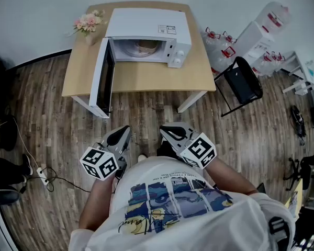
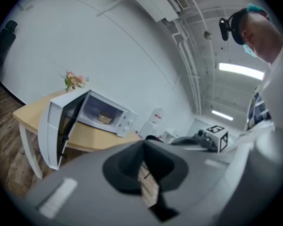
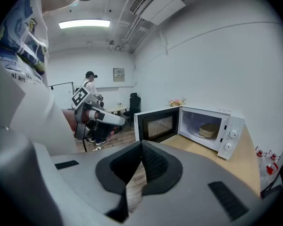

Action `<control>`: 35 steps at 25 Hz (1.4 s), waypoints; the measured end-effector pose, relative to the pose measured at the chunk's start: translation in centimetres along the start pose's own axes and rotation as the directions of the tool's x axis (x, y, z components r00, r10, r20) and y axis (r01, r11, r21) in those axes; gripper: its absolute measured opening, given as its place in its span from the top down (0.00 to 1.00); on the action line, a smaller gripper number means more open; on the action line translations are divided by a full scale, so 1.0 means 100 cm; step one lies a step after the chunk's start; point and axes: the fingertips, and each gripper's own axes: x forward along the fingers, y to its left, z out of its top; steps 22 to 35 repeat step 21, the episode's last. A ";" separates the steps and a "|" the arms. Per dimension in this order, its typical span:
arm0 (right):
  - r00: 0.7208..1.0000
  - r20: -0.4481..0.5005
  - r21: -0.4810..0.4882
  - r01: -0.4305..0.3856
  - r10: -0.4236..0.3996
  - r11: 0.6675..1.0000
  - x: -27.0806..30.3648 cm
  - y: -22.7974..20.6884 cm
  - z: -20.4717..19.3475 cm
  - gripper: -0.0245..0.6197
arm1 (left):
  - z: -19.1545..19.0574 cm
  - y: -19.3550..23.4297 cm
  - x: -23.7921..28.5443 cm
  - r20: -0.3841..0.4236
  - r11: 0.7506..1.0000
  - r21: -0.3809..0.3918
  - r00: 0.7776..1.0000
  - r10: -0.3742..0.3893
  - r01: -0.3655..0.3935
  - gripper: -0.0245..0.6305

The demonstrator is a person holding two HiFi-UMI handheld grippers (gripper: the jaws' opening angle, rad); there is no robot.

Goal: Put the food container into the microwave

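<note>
Inside the microwave (image 1: pixel 146 25) on the wooden table (image 1: pixel 146 78) the food container (image 1: pixel 145 47) sits, so placing looks done with only its open door (image 1: pixel 103 77) left, while you hold your left gripper (image 1: pixel 124 132) and right gripper (image 1: pixel 165 131) well back, jaws closed on nothing.

Bright ceiling light, fisheye-warped edges

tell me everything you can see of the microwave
The microwave is a white box, seemingly painted metal, standing upright toward the back of a light wooden table. Its door, with a dark window, is swung wide open on the head view's left side and overhangs the table's front edge. Two round knobs sit on the right panel, and there is a label on top. A tan food container rests inside. Pink flowers stand to its left.
</note>
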 end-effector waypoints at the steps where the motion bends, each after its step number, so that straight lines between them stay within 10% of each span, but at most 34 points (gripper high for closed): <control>1: 1.000 -0.002 0.001 0.002 -0.002 1.000 -0.001 0.000 -0.001 0.95 | -0.001 0.000 0.000 -0.002 1.000 0.001 1.000 0.000 0.000 0.95; 35: 1.000 -0.006 0.023 0.029 -0.029 0.999 -0.013 -0.004 -0.013 0.95 | -0.010 -0.010 0.014 -0.035 0.999 0.029 0.999 -0.017 0.018 0.95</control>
